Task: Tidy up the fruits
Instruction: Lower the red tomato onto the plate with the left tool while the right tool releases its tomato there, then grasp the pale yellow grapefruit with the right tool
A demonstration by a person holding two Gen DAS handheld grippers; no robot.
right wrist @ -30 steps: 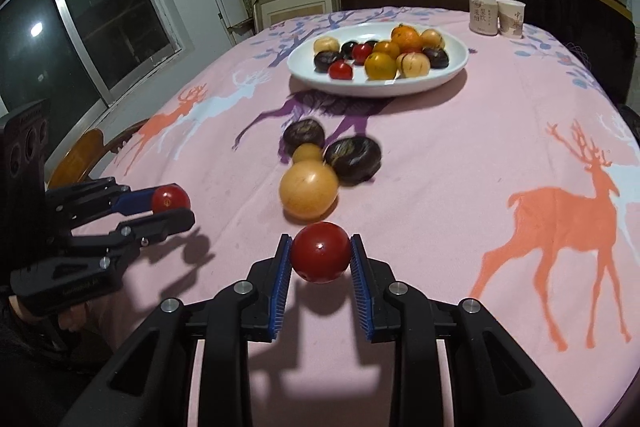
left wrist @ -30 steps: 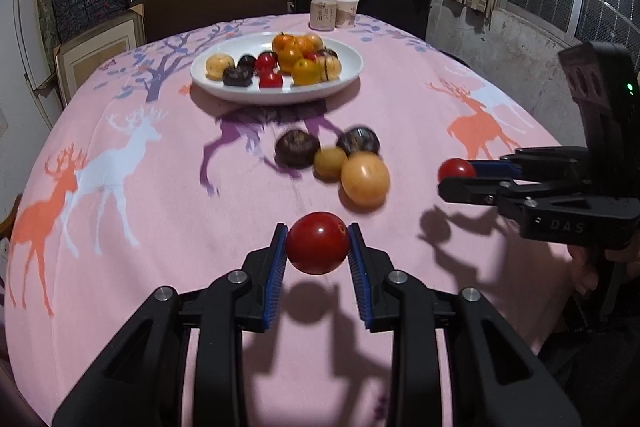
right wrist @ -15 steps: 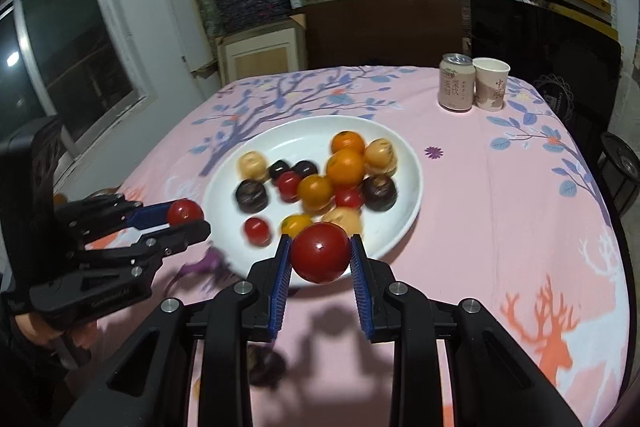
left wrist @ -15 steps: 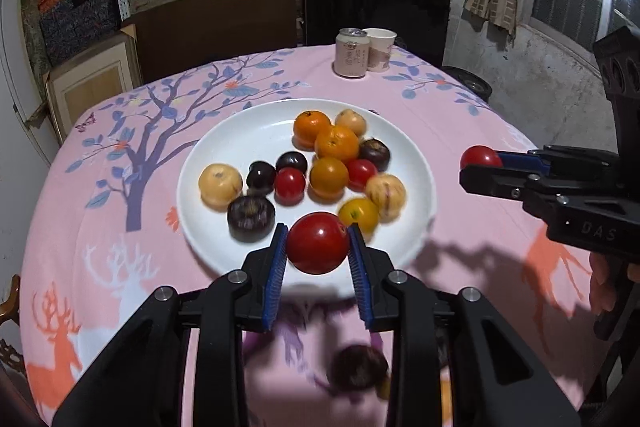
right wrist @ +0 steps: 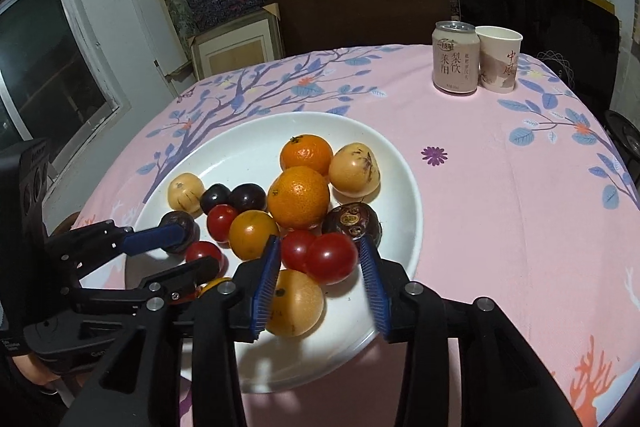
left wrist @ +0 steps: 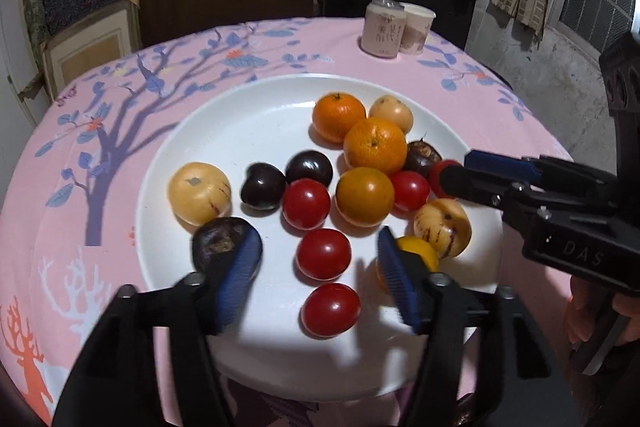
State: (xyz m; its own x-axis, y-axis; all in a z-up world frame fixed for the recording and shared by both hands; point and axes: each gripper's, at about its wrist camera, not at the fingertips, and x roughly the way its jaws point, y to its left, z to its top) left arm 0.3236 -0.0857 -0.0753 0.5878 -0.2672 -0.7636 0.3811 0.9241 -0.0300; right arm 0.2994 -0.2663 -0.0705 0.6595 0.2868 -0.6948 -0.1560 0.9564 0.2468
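Both grippers opening over white plate. Left gripper spreading wide, red tomato lying free on plate between fingers. Right gripper parting slightly, tomato between pads, loose.

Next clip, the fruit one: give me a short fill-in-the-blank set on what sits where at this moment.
1. The fruit lies on a white ____ on the pink tablecloth.
2. Beside the drink can stands a paper ____.
3. Between the fingers of the right gripper, whose jaws are opening, is a red ____.
4. The two oranges on the plate are ____ each other.

Missing words: plate; cup; tomato; touching
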